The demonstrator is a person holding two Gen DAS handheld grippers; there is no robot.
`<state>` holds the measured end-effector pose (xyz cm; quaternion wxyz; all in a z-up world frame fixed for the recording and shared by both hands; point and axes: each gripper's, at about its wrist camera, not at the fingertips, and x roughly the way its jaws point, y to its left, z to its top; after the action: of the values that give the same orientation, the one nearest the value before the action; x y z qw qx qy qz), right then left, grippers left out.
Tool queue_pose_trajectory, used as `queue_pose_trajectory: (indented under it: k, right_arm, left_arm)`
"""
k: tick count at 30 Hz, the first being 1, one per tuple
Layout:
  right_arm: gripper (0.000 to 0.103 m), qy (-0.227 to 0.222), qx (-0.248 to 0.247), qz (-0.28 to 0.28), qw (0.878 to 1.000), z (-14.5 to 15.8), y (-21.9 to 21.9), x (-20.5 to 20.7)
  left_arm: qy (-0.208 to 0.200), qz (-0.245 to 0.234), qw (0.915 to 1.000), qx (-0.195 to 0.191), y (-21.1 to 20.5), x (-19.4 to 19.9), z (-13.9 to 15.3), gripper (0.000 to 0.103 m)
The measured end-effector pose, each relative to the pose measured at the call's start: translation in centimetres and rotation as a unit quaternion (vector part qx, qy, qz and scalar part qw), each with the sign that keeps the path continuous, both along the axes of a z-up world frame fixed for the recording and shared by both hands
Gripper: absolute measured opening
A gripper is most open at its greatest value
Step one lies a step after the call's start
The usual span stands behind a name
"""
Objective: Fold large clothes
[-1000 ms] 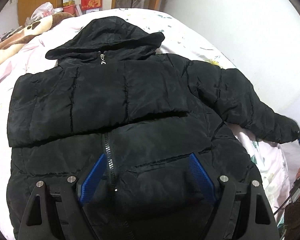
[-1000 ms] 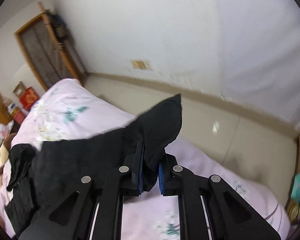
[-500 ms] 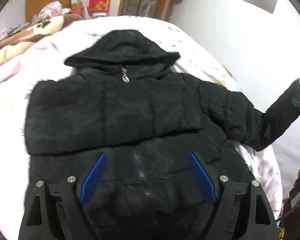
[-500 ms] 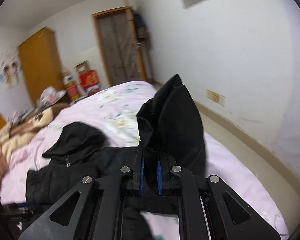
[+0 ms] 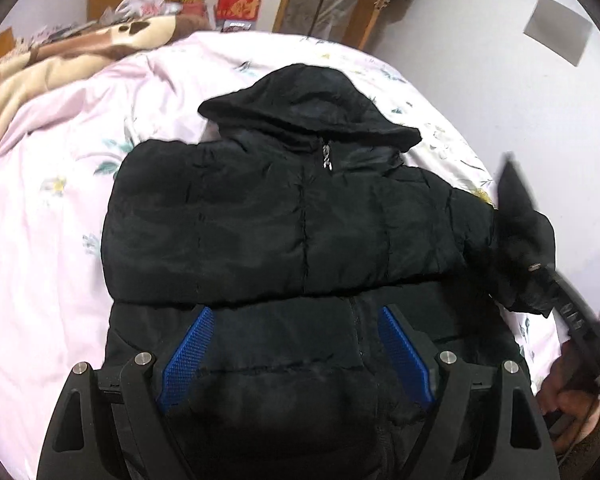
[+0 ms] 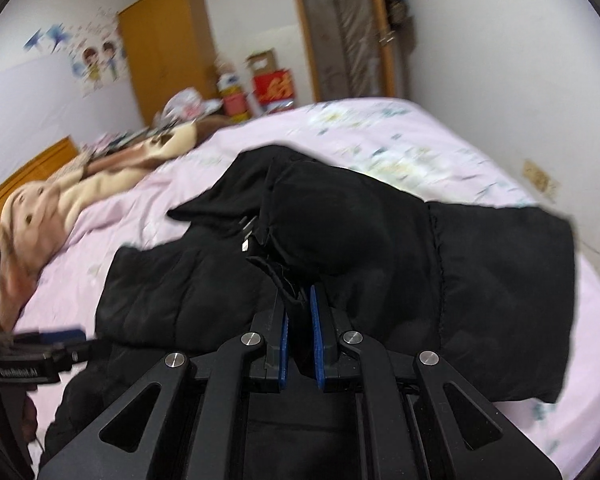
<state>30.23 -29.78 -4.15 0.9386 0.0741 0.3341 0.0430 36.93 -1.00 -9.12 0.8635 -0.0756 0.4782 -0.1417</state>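
Note:
A black hooded puffer jacket [image 5: 280, 220] lies front up on the pink floral bed sheet [image 5: 52, 240], hood [image 5: 308, 108] pointing away from me. One sleeve lies folded across its chest. My left gripper [image 5: 296, 344] hovers open over the lower zipper, with only jacket fabric beneath its blue pads [image 5: 188, 352]. My right gripper [image 6: 300, 312] is shut on the cuff of the other sleeve [image 6: 380, 232], which is lifted and bunched over the jacket's side. In the left wrist view that sleeve [image 5: 516, 232] rises at the jacket's right edge.
A brown and cream blanket [image 5: 60, 60] lies at the bed's far left. Boxes [image 5: 236, 4] and a door [image 6: 340, 28] stand beyond the bed, with a wooden wardrobe [image 6: 164, 48] to their left. A white wall [image 5: 500, 60] runs close along the right side. A hand [image 5: 572, 400] holds the right gripper.
My right gripper has swung the held sleeve from out beside the bed's edge inward over the jacket, rolling as it went. The left gripper has shifted sideways over the hem, still open.

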Motion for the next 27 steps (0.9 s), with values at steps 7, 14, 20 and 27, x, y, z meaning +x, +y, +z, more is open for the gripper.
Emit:
queue_pose_trajectory:
  k: [7, 14, 20, 27]
  right_arm:
    - [0.01, 0.047, 0.023, 0.049, 0.997, -3.9, 2.9, 0.9]
    - [0.041, 0.086, 0.043, 0.085, 0.992, -5.5, 3.5, 0.5]
    - [0.063, 0.068, 0.054, 0.093, 0.992, -3.6, 1.5, -2.1]
    - [0.063, 0.055, 0.033, 0.056, 0.996, -2.0, -2.4, -5.5]
  left_arm:
    - [0.017, -0.014, 0.9983, -0.054, -0.2, 0.7, -0.7, 0.084]
    - [0.025, -0.02, 0.9963, -0.08, -2.0, 1.7, -1.2, 0.084]
    - [0.05, -0.029, 0.9941, -0.092, -4.3, 3.3, -2.6, 0.088]
    - [0.096, -0.063, 0.992, -0.052, -9.7, 5.2, -6.0, 0.088]
